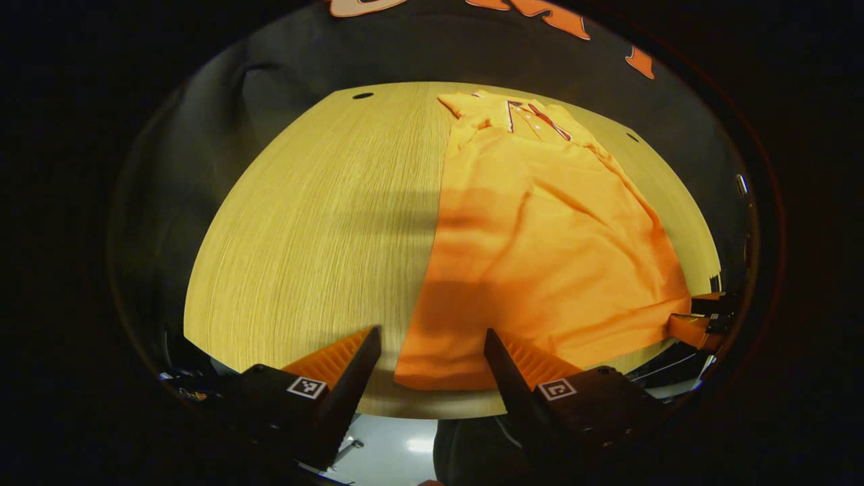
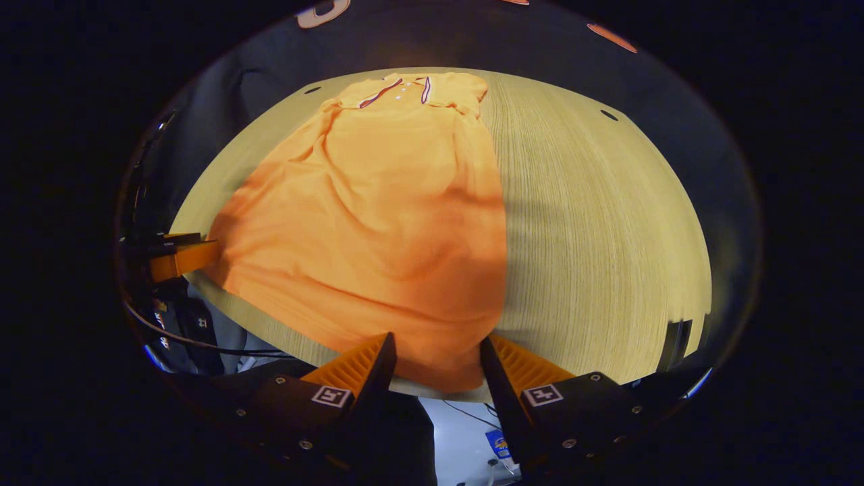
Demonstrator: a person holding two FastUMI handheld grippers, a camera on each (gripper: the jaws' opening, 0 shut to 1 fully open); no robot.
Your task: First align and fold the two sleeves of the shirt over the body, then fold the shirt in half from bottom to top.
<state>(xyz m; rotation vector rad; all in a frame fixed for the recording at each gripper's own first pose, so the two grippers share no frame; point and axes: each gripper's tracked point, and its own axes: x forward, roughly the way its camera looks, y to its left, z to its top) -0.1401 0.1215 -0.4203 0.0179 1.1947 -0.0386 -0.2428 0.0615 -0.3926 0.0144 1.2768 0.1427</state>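
Gaping wide, both tongs point(image 1: 432, 351) point(image 2: 437, 358) at the shirt point(image 1: 540, 243) hem.

Wood table point(image 1: 324, 223) w/ round holes point(image 1: 362, 96)

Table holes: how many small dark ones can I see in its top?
2 on the table: one hole at the far left corner, another hole far right, beyond the shirt. Cloth may hide more.

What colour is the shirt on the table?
Orange shirt, collar trimmed white and dark; clearest in the right gripper view.
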